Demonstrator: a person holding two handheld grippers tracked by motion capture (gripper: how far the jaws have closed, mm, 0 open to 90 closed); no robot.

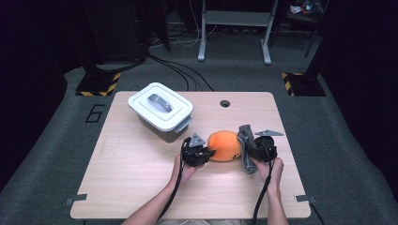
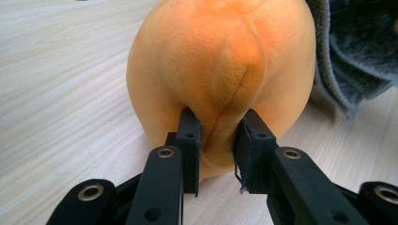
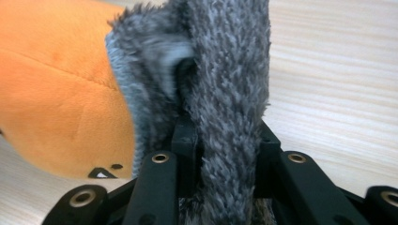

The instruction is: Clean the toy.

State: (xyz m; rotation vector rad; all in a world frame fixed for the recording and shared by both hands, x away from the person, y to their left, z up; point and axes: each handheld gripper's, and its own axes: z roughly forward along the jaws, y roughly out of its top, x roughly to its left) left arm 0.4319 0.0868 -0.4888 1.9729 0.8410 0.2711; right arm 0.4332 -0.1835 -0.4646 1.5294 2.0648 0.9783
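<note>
two grippers clamped mid-table: left gripper [image 2: 217,140] on round orange plush toy [image 2: 220,70], right gripper [image 3: 225,140] on shaggy grey fabric [image 3: 225,70]; bare wooden tabletop [image 1: 136,173] all around.

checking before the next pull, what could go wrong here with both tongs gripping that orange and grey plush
1. The left tongs pinch only a small fold of the orange plush; it may slip out if pulled.
2. The right tongs clamp the grey furry part; pulling the two apart could strain the join between grey and orange.
3. The white lidded container stands close behind the left hand; a backward swing might knock it.
</note>
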